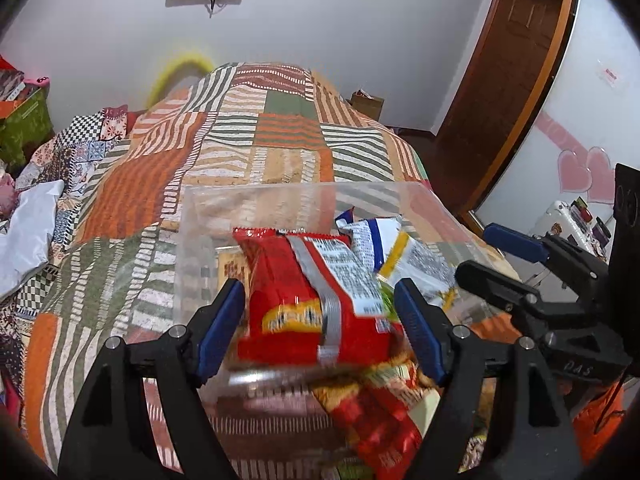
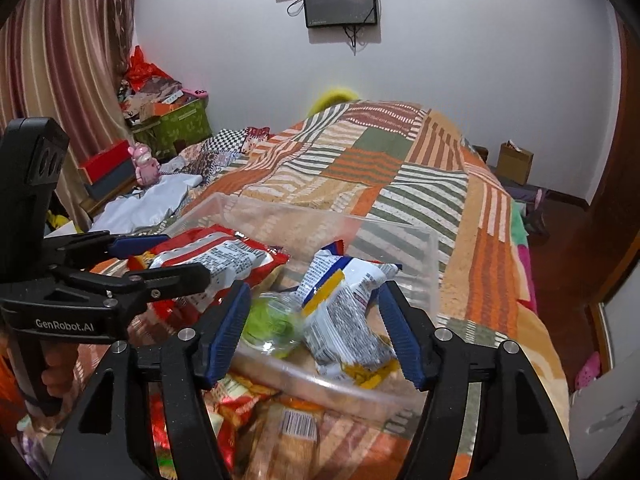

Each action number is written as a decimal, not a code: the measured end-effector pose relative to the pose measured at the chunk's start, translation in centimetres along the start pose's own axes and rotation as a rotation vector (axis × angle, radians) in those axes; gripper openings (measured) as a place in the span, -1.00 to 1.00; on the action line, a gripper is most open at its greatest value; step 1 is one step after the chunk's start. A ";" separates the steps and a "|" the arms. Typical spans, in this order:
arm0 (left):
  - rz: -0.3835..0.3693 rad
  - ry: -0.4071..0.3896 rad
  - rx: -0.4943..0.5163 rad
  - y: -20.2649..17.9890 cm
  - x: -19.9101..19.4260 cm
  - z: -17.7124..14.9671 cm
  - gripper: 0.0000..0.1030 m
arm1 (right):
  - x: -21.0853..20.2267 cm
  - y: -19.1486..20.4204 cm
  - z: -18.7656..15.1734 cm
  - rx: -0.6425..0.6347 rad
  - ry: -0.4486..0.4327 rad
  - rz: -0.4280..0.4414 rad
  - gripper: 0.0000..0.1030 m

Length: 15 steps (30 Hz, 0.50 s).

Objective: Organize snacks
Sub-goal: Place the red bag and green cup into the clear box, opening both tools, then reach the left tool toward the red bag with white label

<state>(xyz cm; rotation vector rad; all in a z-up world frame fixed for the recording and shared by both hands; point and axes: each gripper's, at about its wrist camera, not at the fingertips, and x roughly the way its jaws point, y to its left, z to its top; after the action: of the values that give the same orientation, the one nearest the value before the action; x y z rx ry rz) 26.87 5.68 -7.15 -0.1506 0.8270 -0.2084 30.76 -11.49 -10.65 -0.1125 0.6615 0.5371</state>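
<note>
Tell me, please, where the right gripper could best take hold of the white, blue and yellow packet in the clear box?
Probably across the white packet at its puffed middle, from above and the near side: it lies between the right gripper's open jaws, in the clear box.

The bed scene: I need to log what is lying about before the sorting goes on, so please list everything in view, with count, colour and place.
Clear plastic bin: one, transparent, on the bedspread, in front of both grippers.
Red snack bag: one, red with a silver strip, at the bin's left side, between the left gripper's fingers.
White snack bag: one, white, blue and yellow, in the bin, between the right gripper's fingers.
Green packet: one, green, in the bin beside the white bag.
Loose snack packs: several, red and orange, on the bed before the bin.
Bedspread: one, orange, green and cream patchwork.
Screen: one, black, on the wall.
Left gripper: black, blue pads, open.
Right gripper: likewise, open.
</note>
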 end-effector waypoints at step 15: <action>0.020 0.033 0.054 -2.1 -3.2 -4.6 0.59 | -1.6 0.0 -5.1 0.000 0.095 -0.004 0.23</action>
<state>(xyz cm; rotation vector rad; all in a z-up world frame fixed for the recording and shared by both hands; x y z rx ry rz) 21.08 4.16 -7.43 -0.0885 0.8546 -0.2146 26.90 -13.51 -13.67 -0.1403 0.7532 0.5304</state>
